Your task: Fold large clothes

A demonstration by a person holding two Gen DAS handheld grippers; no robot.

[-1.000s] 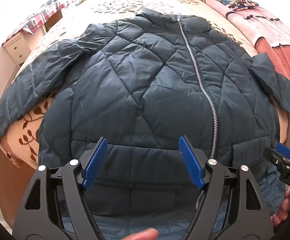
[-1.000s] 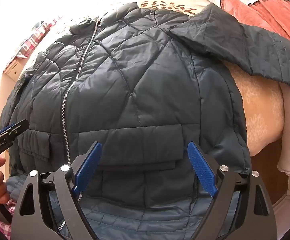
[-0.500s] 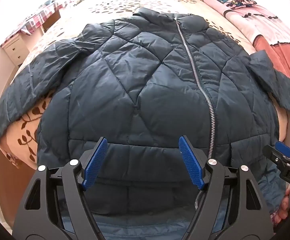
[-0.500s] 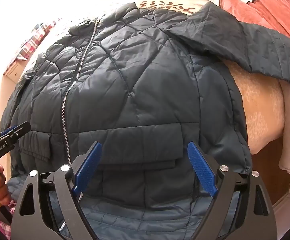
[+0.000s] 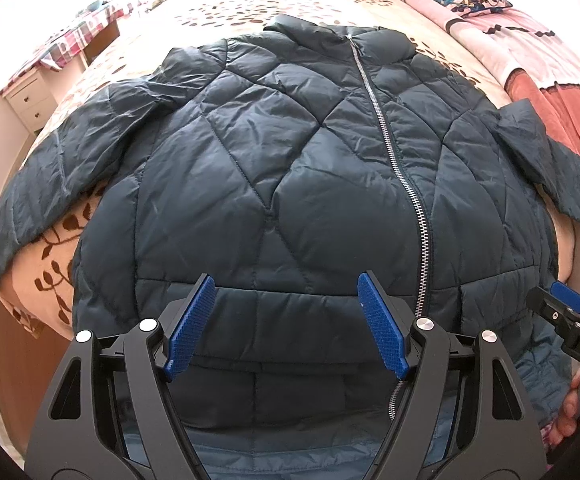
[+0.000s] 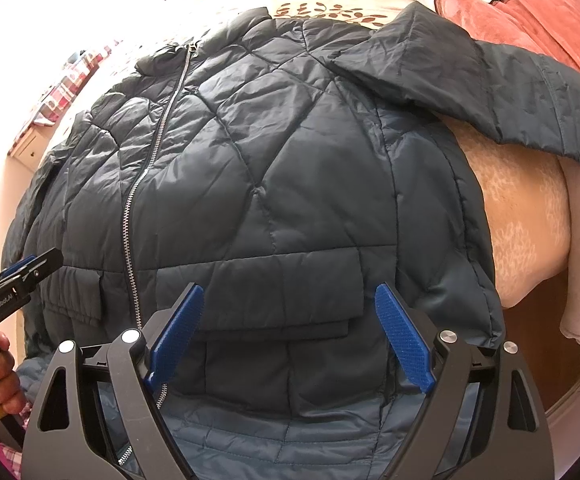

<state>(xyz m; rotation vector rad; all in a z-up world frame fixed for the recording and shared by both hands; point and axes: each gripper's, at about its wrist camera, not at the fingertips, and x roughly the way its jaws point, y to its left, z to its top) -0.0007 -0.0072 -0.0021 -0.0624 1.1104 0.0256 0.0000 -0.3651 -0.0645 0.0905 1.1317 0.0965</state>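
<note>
The big dark blue puffy jacket [image 5: 274, 184] lies flat on the bed [image 5: 250, 12], front up, zipper [image 5: 393, 152] closed, sleeves spread out to the sides. The left hand-held gripper [image 5: 286, 324] and the right hand-held gripper [image 6: 290, 332] hang over its bottom edge — blue pads wide apart, holding nothing.

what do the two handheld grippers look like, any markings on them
Both are black plastic frames with triangular cutouts and silver pivot bolts. The left gripper and right gripper carry blue textured pads. White lettering reads "GenRobot.AI" on the left one, "DAS" on the right. No cables or sleeves visible.
</note>
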